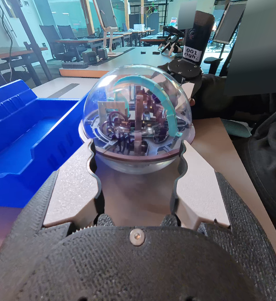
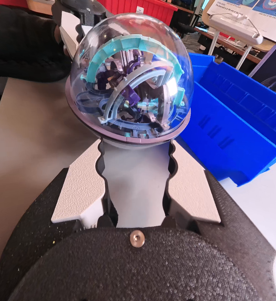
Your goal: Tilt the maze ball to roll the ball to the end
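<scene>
Clear plastic forms the shell of the one maze ball [image 1: 136,120] we hold between our two grippers, lifted just above the pale table [image 1: 214,151]. Inside it we count one turquoise arched track [image 1: 163,101], several purple and grey-blue tracks too tangled to number, and one dark band around its middle. We cannot pick out the small rolling ball among them.

Our left gripper [image 1: 137,146] has its two white fingers [image 1: 75,172] spread wide, their tips pressed against the lower half of the maze ball at the band, one on each side. Our right gripper [image 2: 136,142] meets it from the opposite side in the same way, its two fingers [image 2: 83,179] apart and bearing on the sphere just under the band. So each claw is clamped on the ball rather than closed together.

In the right wrist view the sphere sits tilted, the band sloping down toward the left gripper's side.

One blue bin [image 1: 28,130] stands on the table just beside the ball, on the left gripper's left. Behind it we see one red bin [image 2: 143,9] and one clipboard stand [image 2: 235,17].
</scene>
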